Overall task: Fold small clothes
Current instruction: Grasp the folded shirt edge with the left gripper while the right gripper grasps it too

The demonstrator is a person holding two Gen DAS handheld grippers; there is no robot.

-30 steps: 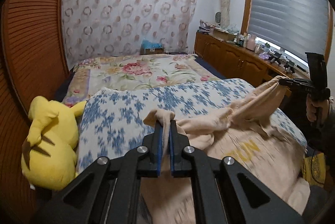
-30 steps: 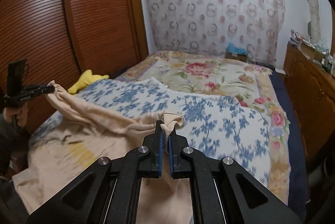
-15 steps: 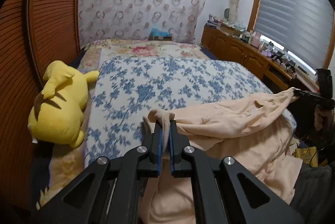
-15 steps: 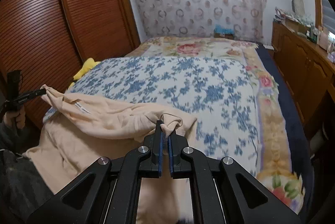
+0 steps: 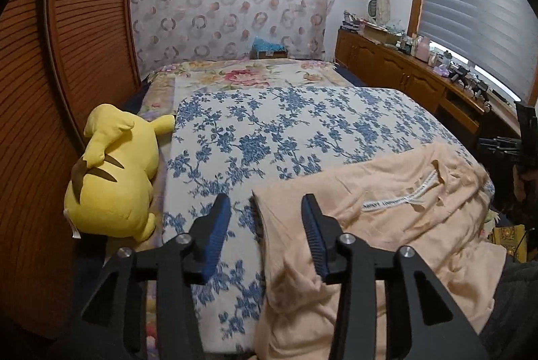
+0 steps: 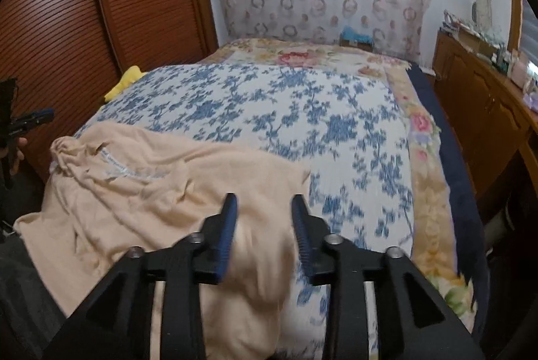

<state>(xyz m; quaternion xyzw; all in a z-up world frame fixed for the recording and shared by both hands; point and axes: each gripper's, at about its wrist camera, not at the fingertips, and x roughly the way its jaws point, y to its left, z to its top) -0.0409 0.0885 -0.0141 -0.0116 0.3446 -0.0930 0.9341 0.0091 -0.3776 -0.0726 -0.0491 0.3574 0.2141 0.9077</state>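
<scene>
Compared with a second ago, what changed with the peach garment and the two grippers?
Both grippers let go. The left gripper and right gripper each pinched a corner of the peach cotton garment; their jaws have just been opening and the cloth has dropped onto the blue-flowered white quilt. The yellow plush toy stayed put.

Left gripper (image 5: 265, 208) and right gripper (image 6: 264, 207): each is showing two matte black angular fingers (image 5: 205, 235) lined with ribbed blue pads (image 6: 226, 234), with black linkage arms pivoting on round silver screws (image 5: 184, 239). Triangular cut-outs are lightening the outer arms. Dark grey clothing (image 6: 20, 279) is appearing at the frame edges.
</scene>
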